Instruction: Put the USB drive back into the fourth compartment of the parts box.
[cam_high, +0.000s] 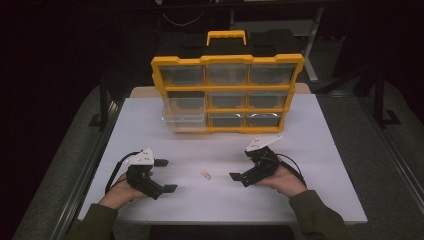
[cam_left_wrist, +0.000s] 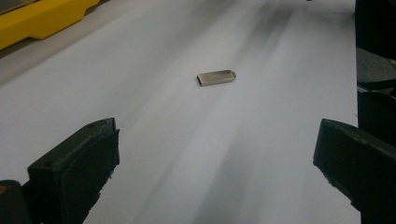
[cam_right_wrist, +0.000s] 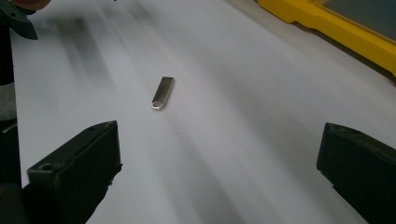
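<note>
A white table (cam_high: 310, 150) is seen from above, with a yellow drawer organiser (cam_high: 227, 92) stood upright along its far edge, roughly centred. One clear drawer at the organiser's lower left is pulled partly out.

A small metal USB stick (cam_high: 206, 174) is found lying flat on the table, nearer the near edge than the far one, between the two grippers and touched by neither. It is well apart from the organiser.

The left gripper (cam_high: 166, 175) is held in a hand (cam_high: 120, 192) near the near-left part of the table, jaws pointed toward the table's middle. In the left gripper view its jaws are spread wide and nothing is held between them; the USB stick (cam_left_wrist: 216, 77) is seen ahead on the bare surface, with the organiser's yellow base (cam_left_wrist: 42, 21) at the upper left.

The right gripper (cam_high: 240, 176) is held in a hand (cam_high: 282, 180) toward the near-right part of the table, jaws pointed back toward the stick. In the right gripper view its jaws are likewise released and empty; the USB stick (cam_right_wrist: 163, 92) is seen ahead, lying at a slant, and the organiser's yellow base (cam_right_wrist: 327, 28) runs across the upper right.

Both forearms are covered by dark green sleeves at the near edge.
</note>
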